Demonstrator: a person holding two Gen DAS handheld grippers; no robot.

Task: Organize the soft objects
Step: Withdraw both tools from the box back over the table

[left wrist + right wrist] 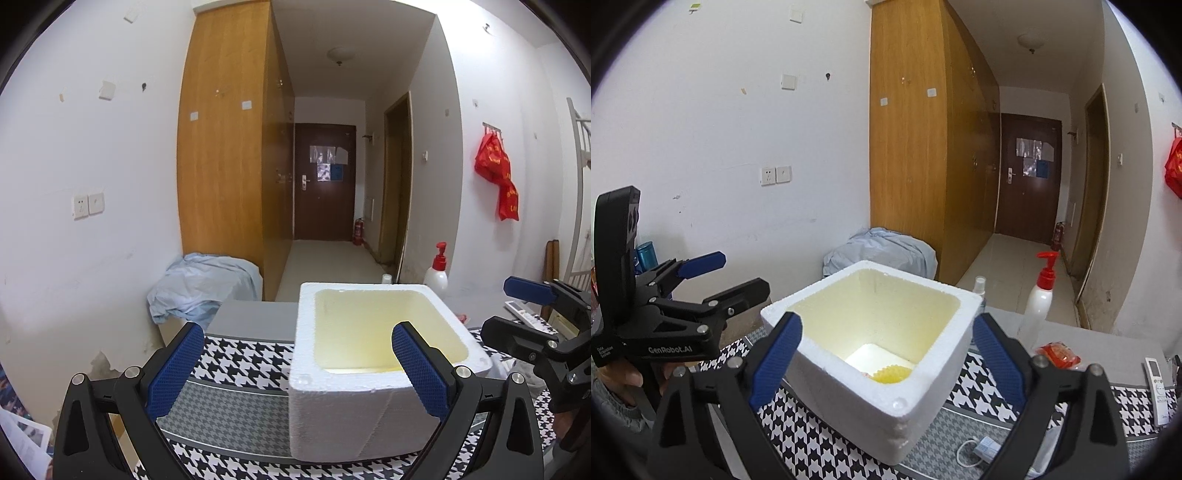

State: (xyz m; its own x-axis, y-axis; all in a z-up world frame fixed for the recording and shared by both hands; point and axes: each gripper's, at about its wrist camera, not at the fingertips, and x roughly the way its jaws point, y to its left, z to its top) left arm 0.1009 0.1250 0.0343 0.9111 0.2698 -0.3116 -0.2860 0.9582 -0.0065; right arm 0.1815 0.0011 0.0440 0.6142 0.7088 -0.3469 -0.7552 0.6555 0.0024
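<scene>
White foam box (886, 373) at twelve o'clock on my houndstooth-clothed worktop (982, 373), grainy walls, yellowed hollow, a ridged yellow soft piece (892, 373) inside (partly hidden), my right claw (886, 363) and left claw (295, 369) both agape, empty.

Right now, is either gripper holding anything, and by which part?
Nothing is held. Left gripper and right gripper are both open, fingers apart in front of the foam box; nothing between them.
</scene>
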